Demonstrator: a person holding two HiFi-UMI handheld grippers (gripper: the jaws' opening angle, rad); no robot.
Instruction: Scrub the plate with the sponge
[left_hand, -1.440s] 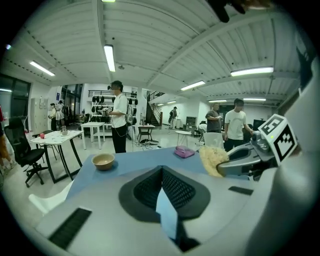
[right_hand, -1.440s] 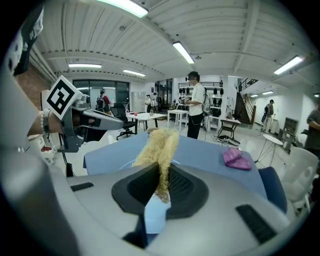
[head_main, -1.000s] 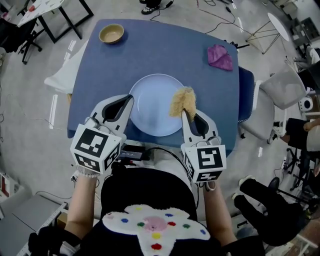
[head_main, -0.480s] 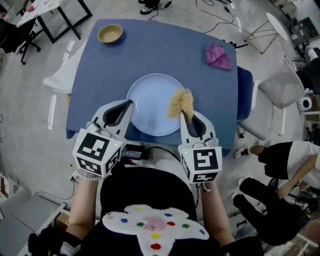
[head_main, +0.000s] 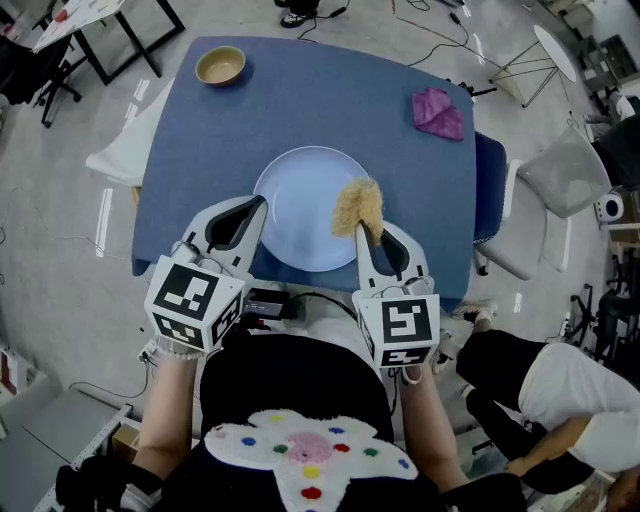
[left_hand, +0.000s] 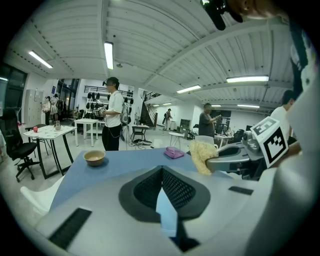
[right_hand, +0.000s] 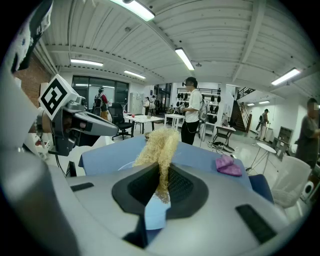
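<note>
By the left rim of the plate (head_main: 300, 215), my left gripper (head_main: 255, 208) has its jaws together on nothing; I'd press down there so the plate can't slide. It lies at the near middle of the table (head_main: 330, 95). The sponge (head_main: 358, 205) is over its right part. I'd lower it flat and scrub in small, firm circles. My right gripper (head_main: 365, 232) is pinched tight on the sponge's lower end.
</note>
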